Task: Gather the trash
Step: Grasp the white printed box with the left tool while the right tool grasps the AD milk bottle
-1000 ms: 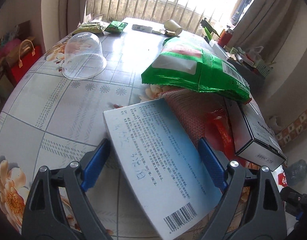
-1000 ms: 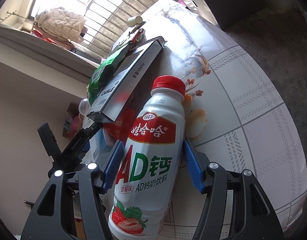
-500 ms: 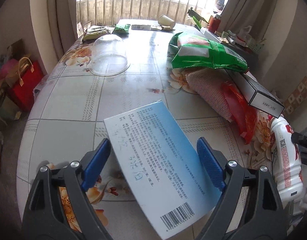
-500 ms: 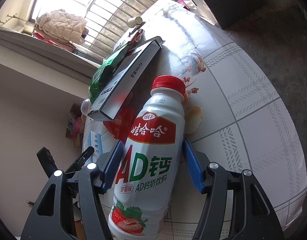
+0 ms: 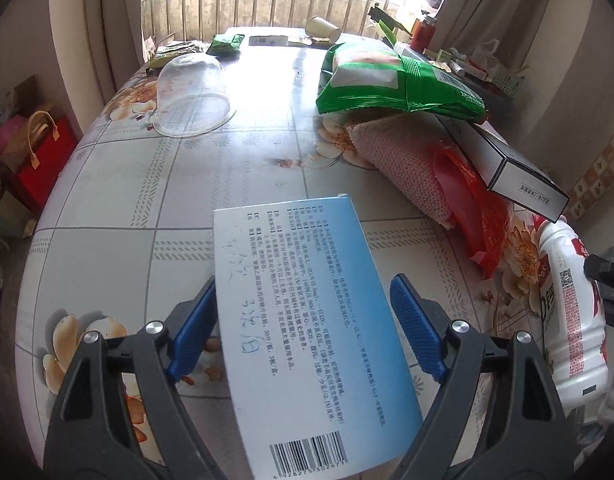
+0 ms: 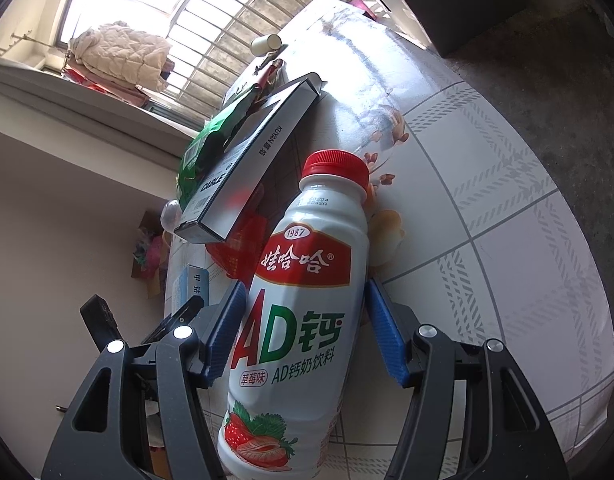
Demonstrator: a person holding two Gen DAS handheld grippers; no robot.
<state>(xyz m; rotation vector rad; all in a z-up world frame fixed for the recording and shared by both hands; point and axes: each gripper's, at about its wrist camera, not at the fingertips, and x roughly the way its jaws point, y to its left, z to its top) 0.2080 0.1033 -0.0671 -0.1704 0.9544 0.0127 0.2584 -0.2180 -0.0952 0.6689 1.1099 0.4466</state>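
My left gripper (image 5: 303,328) is shut on a flat light-blue medicine box (image 5: 307,332) with a barcode, held above the floral table (image 5: 127,200). My right gripper (image 6: 303,332) is shut on a white AD milk-drink bottle (image 6: 303,320) with a red cap, held over the table's near edge. The bottle also shows at the right edge of the left wrist view (image 5: 571,312). The blue box shows edge-on at the left in the right wrist view (image 6: 187,288).
A green snack bag (image 5: 399,80), a pink mesh cloth (image 5: 403,156), a red plastic bag (image 5: 467,200) and a black-and-white carton (image 5: 507,164) are piled at the right. An upturned clear bowl (image 5: 191,96), small green packets (image 5: 227,44) and a paper cup (image 5: 323,30) lie farther back.
My left gripper has drawn back from the pile with the blue box, and more of the table shows. The right gripper and the bottle have hardly moved.
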